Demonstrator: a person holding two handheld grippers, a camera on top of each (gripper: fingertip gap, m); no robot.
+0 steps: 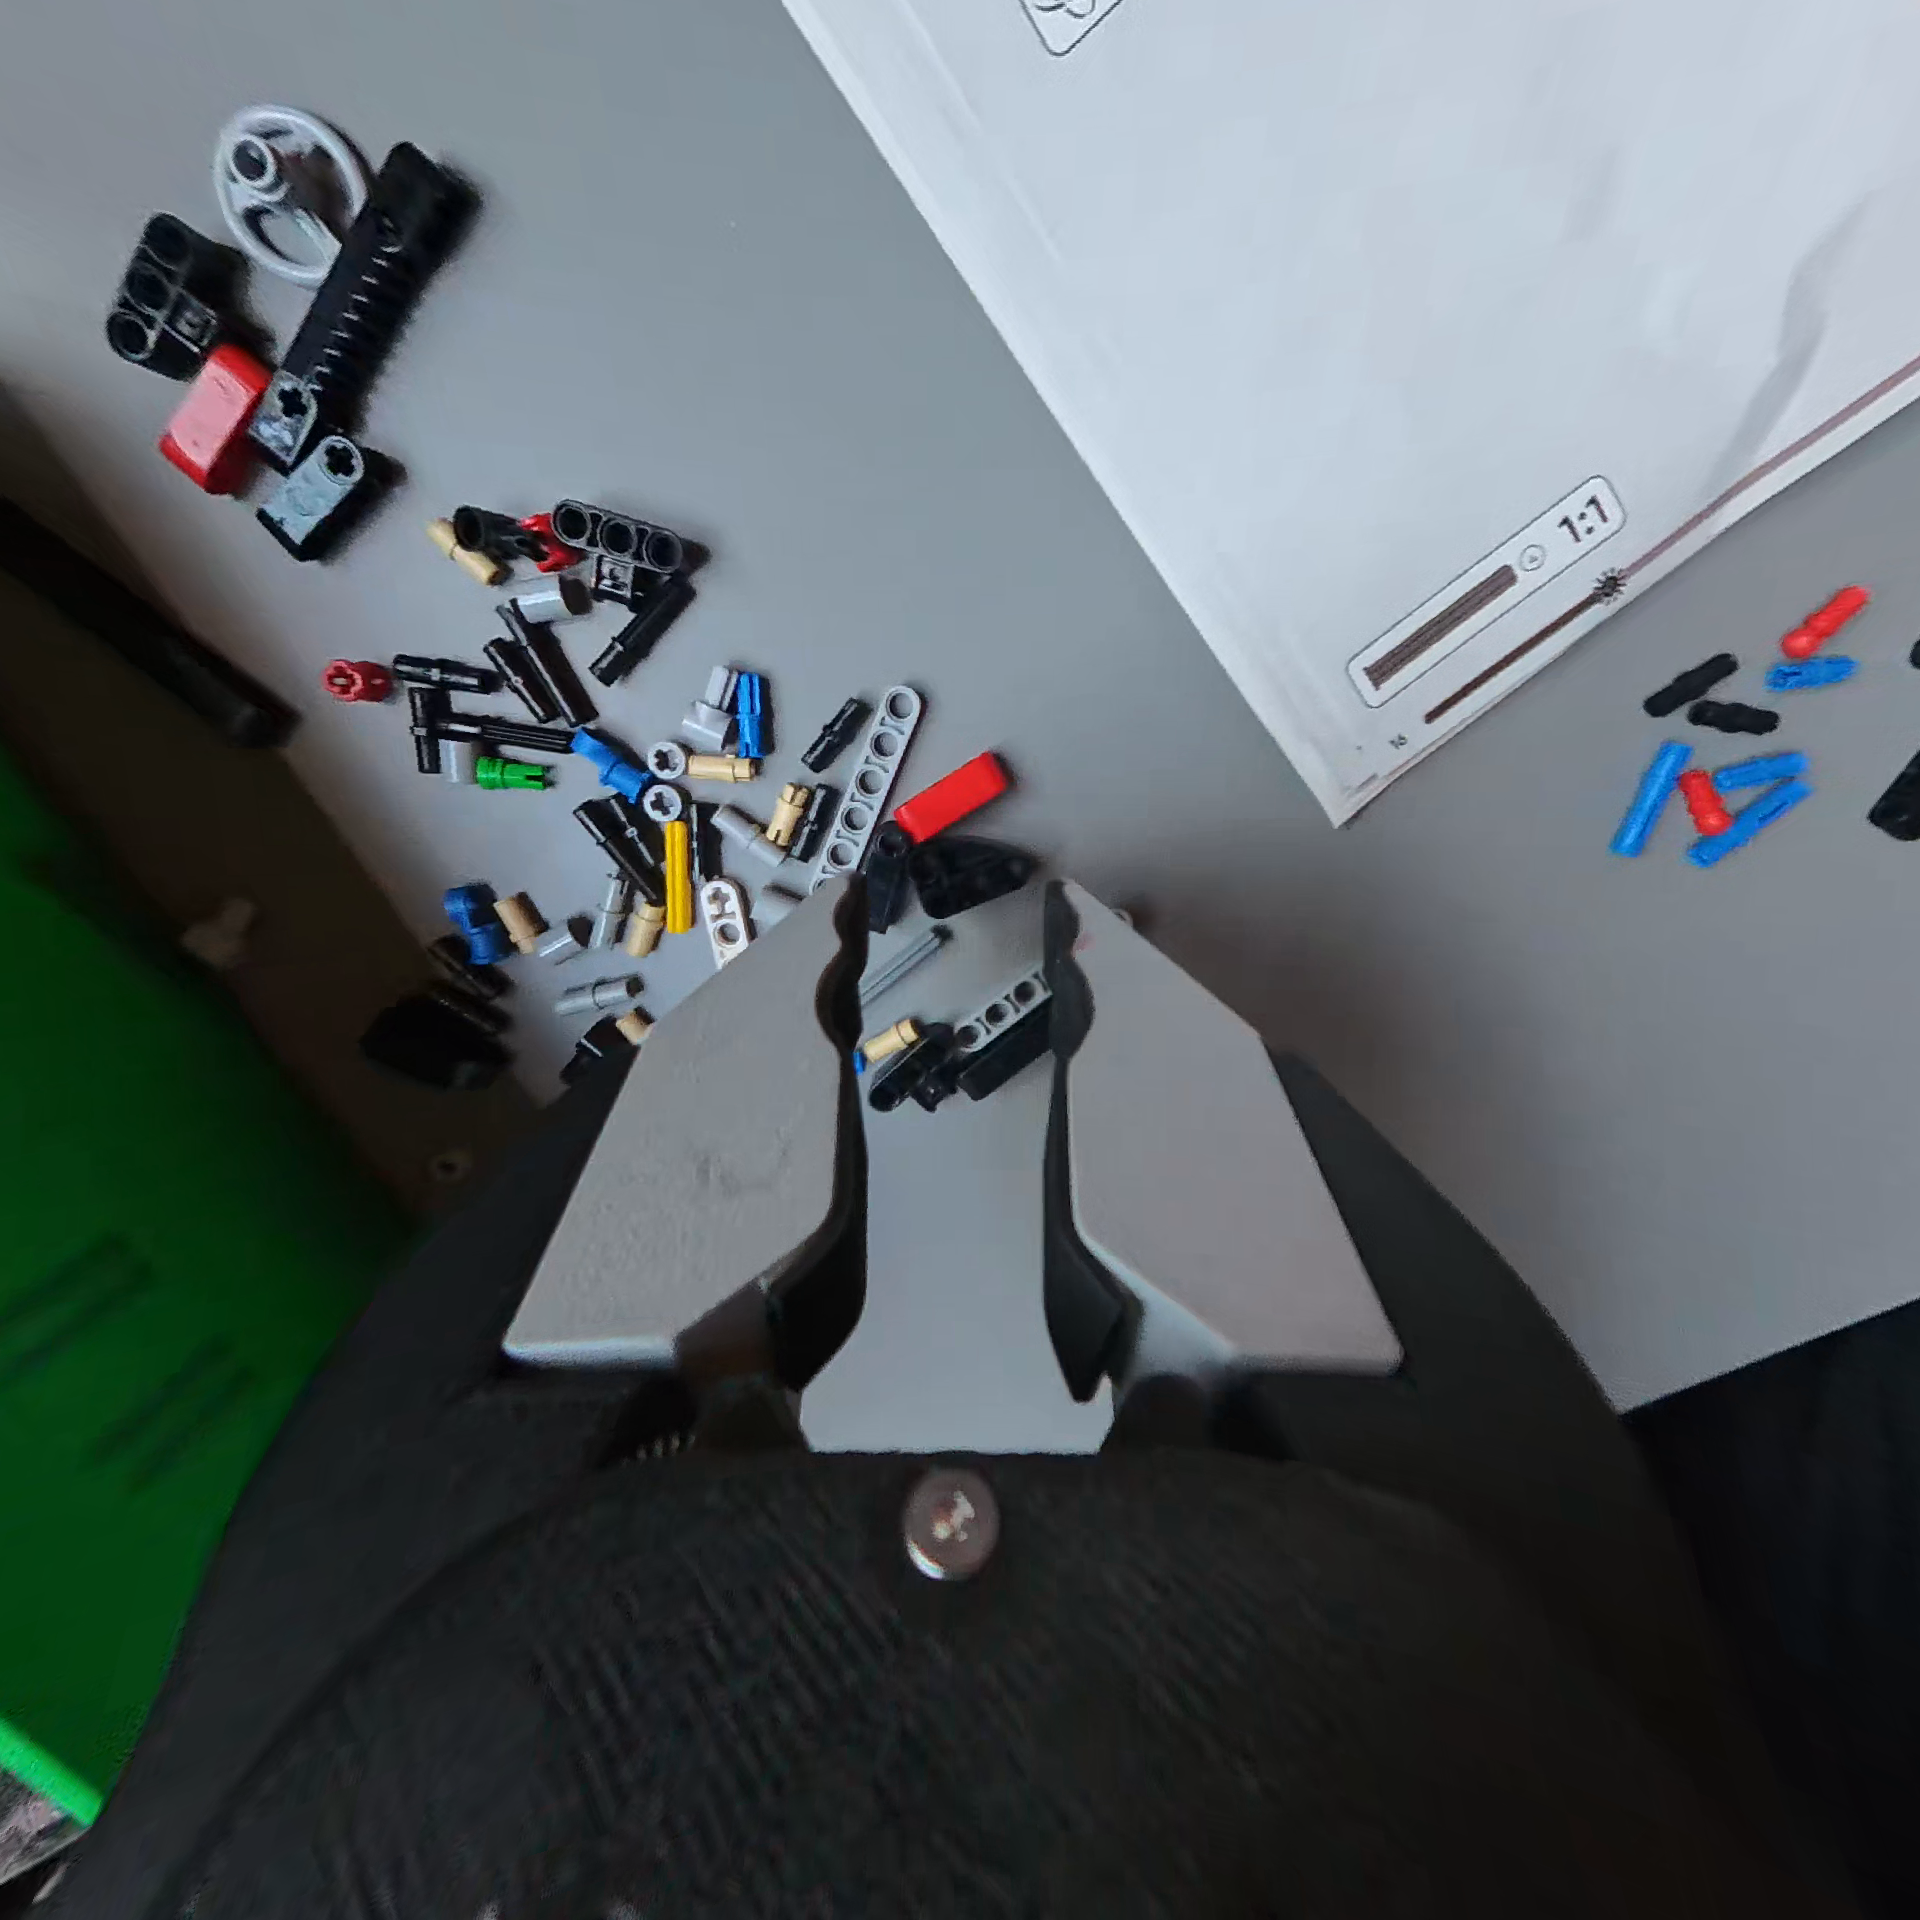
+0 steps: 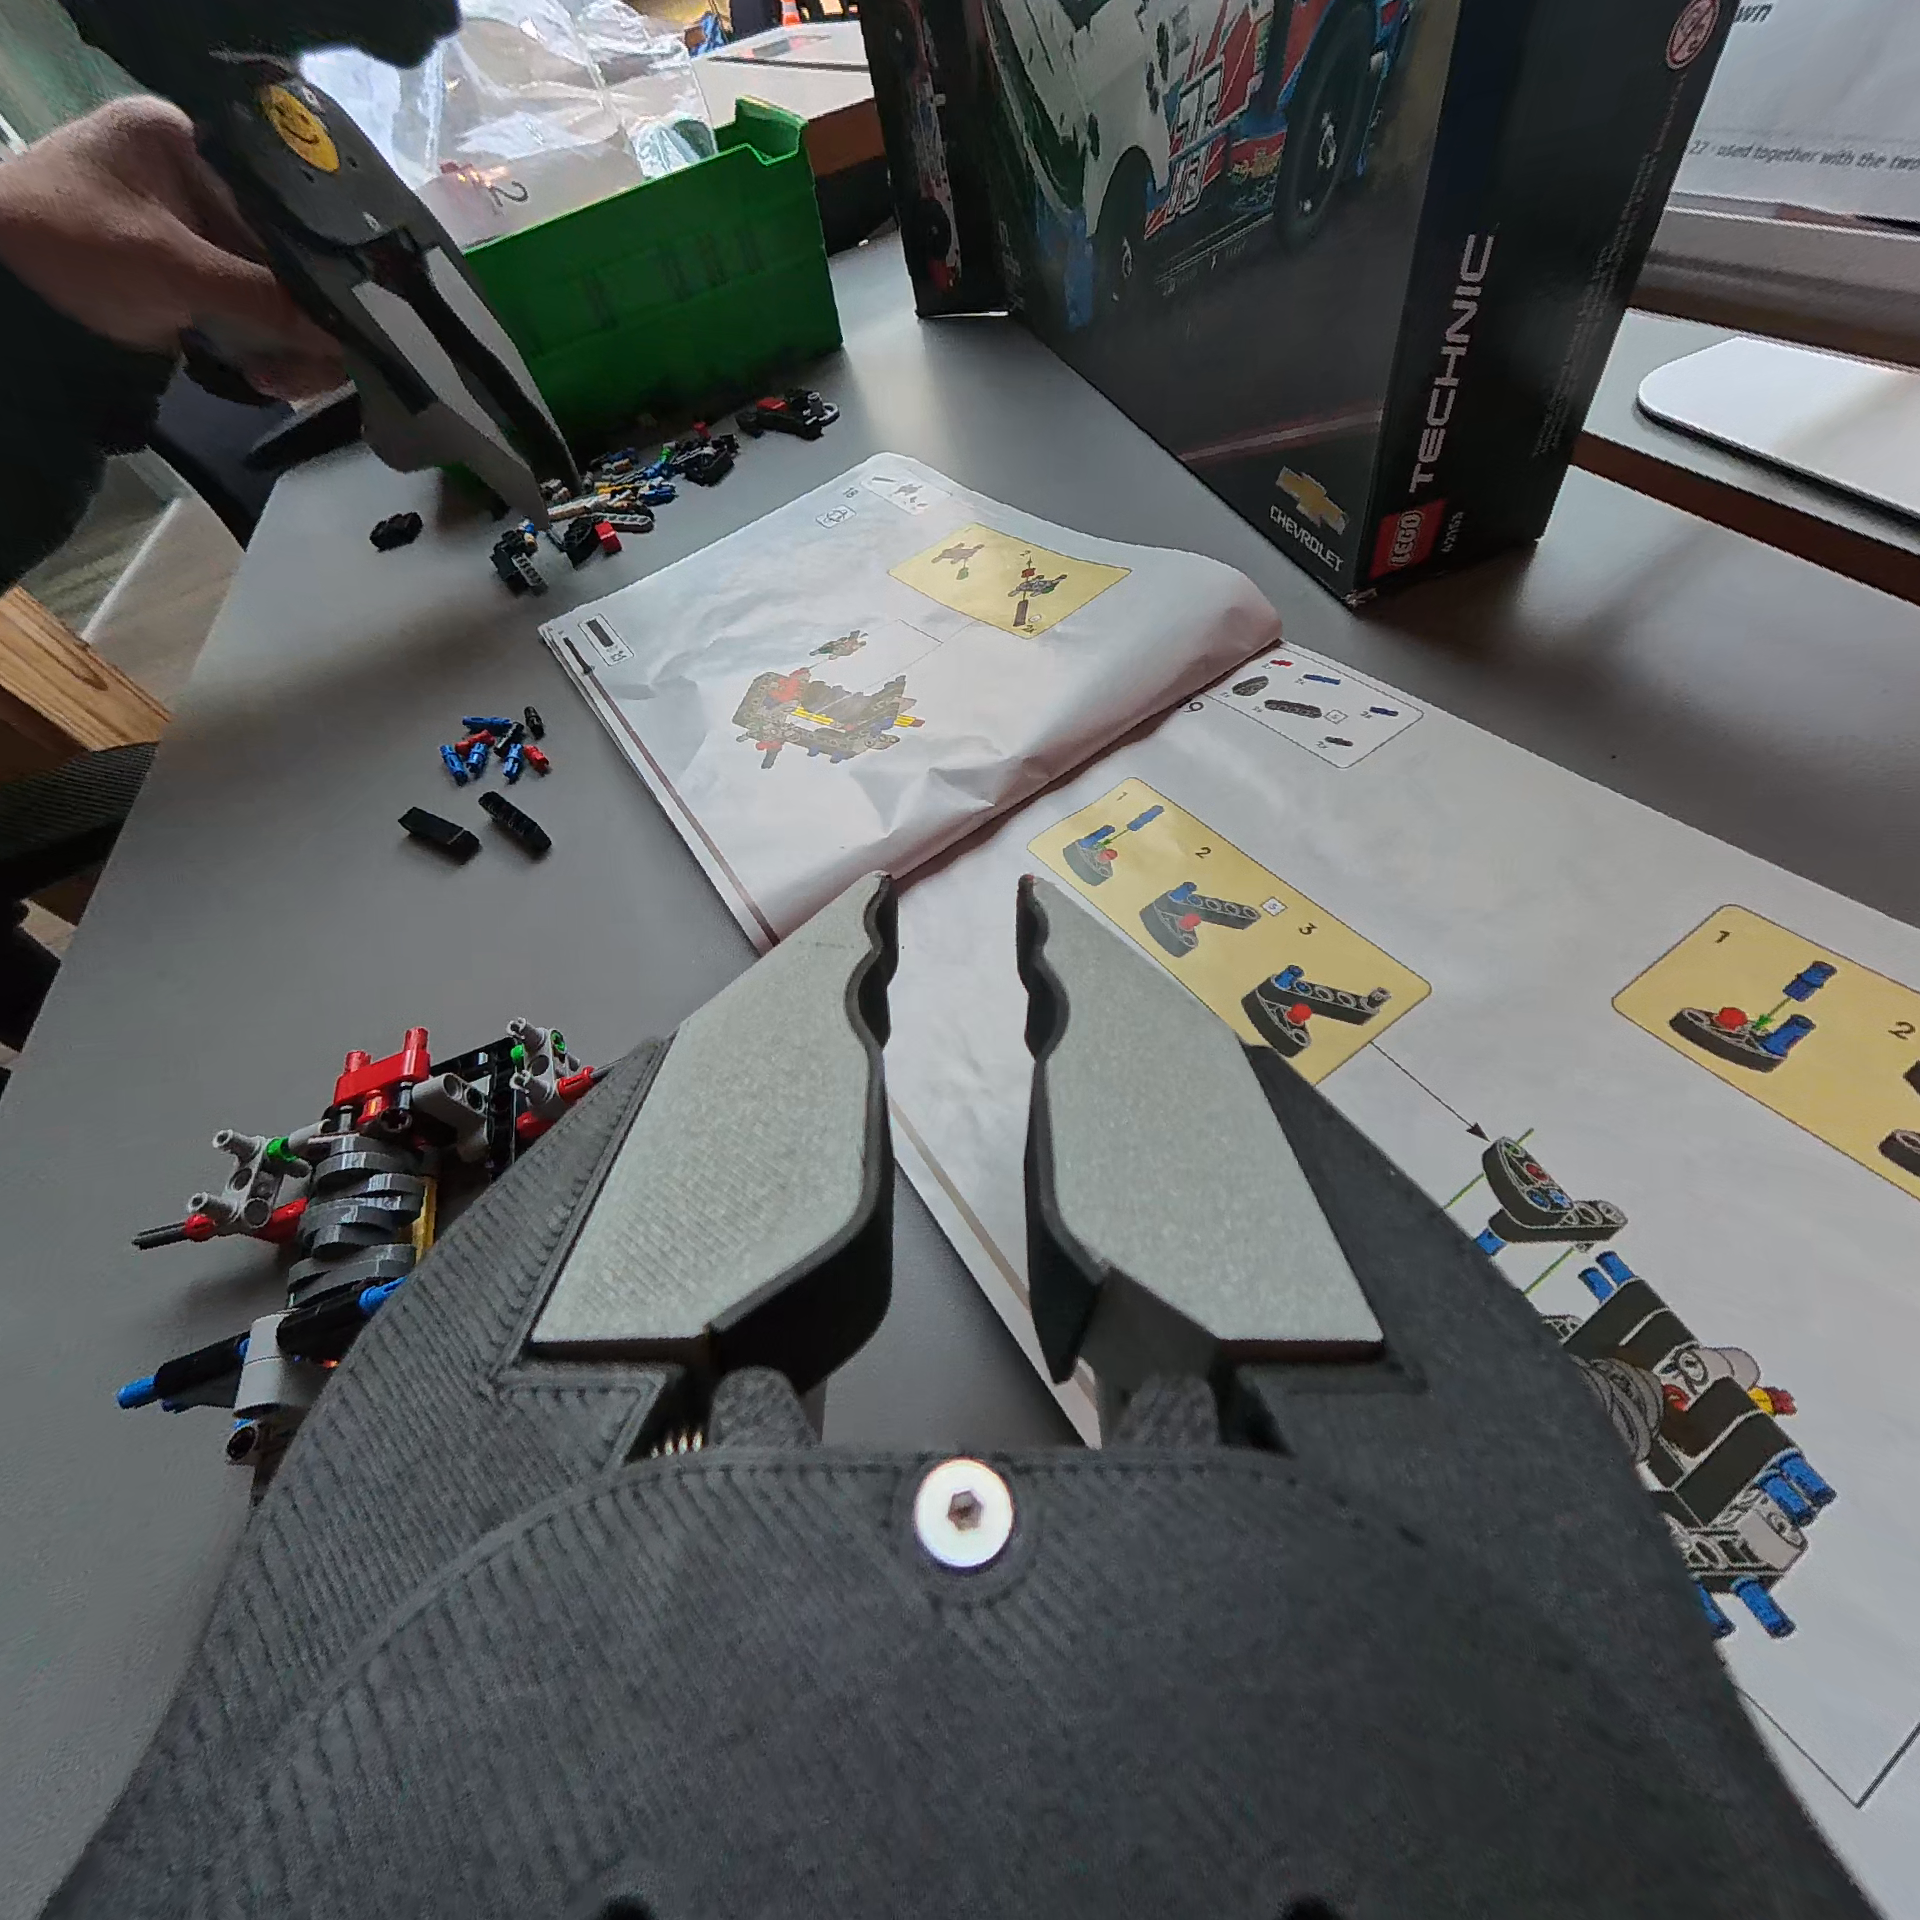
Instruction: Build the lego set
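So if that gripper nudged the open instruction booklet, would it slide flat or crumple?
Probably crumple a little: the instruction booklet is thin paper, already creased, with its left page bulging up at the fold. It looks light, so it would likely slide easily on the smooth grey table. The right gripper hovers open above it.

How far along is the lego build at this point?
Done: a partial assembly of grey, black and red parts lies on the table, beside the open instruction booklet. In hand: nothing; the left gripper hovers with open jaws over the loose parts pile, and the right gripper is open and empty. Left: many unsorted pieces, including a small group of blue and red pins.
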